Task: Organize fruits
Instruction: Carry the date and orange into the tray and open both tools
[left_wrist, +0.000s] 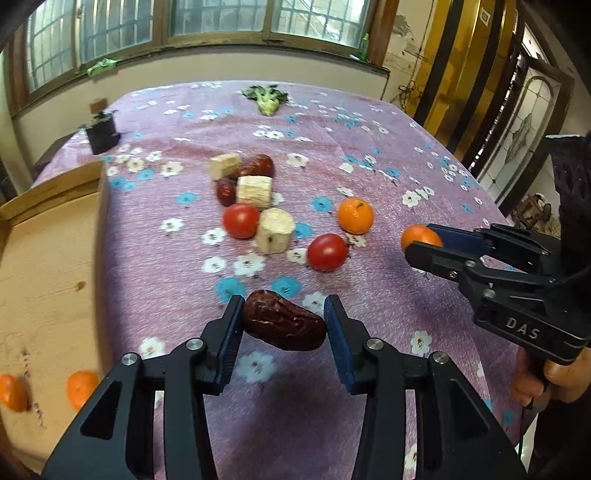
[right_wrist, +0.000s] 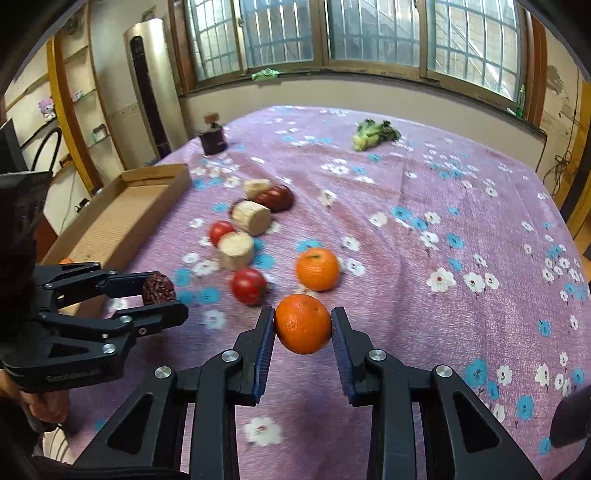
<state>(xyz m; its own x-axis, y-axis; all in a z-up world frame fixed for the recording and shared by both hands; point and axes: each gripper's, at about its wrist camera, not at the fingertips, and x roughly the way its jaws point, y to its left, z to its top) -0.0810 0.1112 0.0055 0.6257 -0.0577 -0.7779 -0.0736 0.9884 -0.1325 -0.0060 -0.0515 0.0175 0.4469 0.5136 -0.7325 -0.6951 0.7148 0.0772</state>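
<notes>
My left gripper (left_wrist: 284, 319) is shut on a wrinkled red date (left_wrist: 284, 320) and holds it above the purple flowered cloth; it also shows in the right wrist view (right_wrist: 159, 295) at the left. My right gripper (right_wrist: 303, 325) is shut on an orange (right_wrist: 303, 324) held above the cloth; it also shows in the left wrist view (left_wrist: 424, 242). On the cloth lie another orange (right_wrist: 317, 268), two tomatoes (right_wrist: 248, 286) (right_wrist: 221, 232), several pale cut chunks (right_wrist: 236, 250) and more dates (right_wrist: 275, 198).
A shallow cardboard tray (right_wrist: 122, 214) stands at the table's left edge; two oranges (left_wrist: 82, 388) lie in it. A green leafy vegetable (right_wrist: 373, 134) and a dark small jar (right_wrist: 213, 138) sit at the far side. The person's hand (left_wrist: 554, 376) holds the right gripper's handle.
</notes>
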